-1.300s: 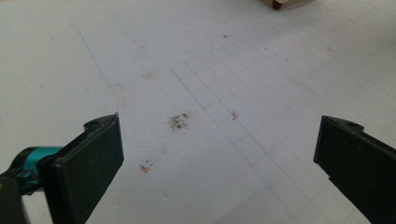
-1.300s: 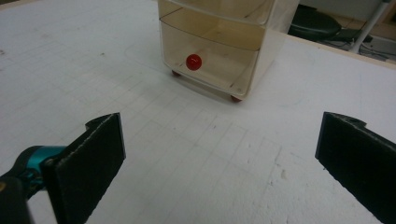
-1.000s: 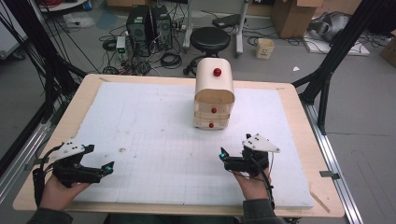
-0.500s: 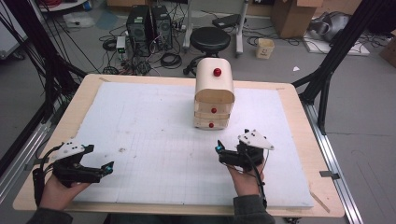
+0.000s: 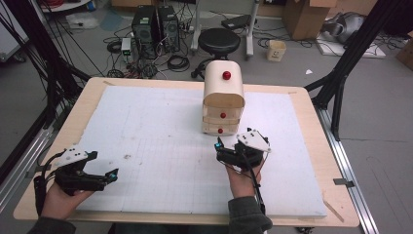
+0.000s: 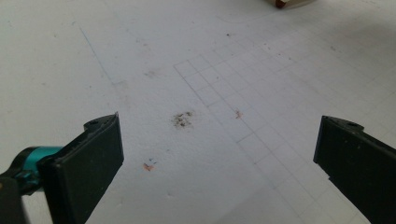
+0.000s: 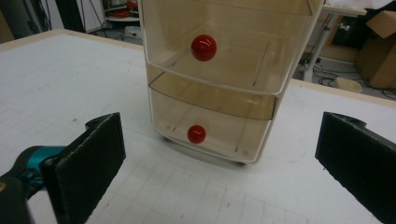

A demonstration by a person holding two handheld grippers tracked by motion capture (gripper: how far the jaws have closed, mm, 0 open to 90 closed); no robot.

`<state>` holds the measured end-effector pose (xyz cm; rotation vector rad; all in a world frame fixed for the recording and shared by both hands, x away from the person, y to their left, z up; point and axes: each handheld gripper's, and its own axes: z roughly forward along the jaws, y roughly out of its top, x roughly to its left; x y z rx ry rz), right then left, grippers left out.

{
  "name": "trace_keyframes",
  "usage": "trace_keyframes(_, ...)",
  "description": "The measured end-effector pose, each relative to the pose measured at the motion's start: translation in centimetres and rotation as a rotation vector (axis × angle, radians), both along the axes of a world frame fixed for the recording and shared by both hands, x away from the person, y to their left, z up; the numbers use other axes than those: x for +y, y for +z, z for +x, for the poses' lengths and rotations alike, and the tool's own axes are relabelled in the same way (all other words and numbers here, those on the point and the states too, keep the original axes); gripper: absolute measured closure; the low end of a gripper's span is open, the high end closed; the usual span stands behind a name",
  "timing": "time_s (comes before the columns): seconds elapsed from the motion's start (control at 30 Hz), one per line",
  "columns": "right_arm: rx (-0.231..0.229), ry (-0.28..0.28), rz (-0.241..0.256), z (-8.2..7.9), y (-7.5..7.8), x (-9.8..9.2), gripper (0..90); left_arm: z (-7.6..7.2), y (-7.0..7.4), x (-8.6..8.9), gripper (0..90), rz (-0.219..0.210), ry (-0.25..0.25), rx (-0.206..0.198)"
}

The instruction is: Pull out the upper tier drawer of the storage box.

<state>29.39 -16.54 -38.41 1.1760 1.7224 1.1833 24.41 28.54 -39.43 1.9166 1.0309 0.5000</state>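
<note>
right tongs (image 5: 220, 146): released, facing drawer unit (image 5: 223, 97) | left tongs (image 5: 111, 176): released, over bare white mat (image 5: 156, 126)

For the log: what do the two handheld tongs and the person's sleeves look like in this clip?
Both tongs, left and right, are black with teal accents near the tips and flat rectangular black pads. Each carries a pale grey three-cornered plate on top and trails a black cable. The person wears dark grey sleeves.
</note>
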Motion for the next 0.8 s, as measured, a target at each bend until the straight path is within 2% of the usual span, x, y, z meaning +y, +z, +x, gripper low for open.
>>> trace_keyframes(0.23,-0.019,-0.011,-0.006,0.7,0.0,1.2,0.4,0.1,0.0,0.0,2.0,-0.003,0.003,0.001)
trace_keyframes(0.57,-0.060,-0.036,0.020,1.8,0.7,2.6,0.4,0.1,-0.1,0.1,2.0,-0.001,0.002,0.001)
trace_keyframes(0.7,-0.077,-0.063,0.020,2.3,0.5,3.2,0.5,0.1,-0.1,0.1,2.0,-0.003,0.006,-0.001)
trace_keyframes(0.73,-0.081,-0.092,0.018,2.5,0.2,3.4,0.4,0.1,-0.1,0.1,2.0,-0.003,0.005,-0.002)
trace_keyframes(0.8,-0.097,-0.112,0.017,2.6,0.1,3.6,0.4,0.1,-0.1,0.1,2.0,-0.002,0.005,-0.004)
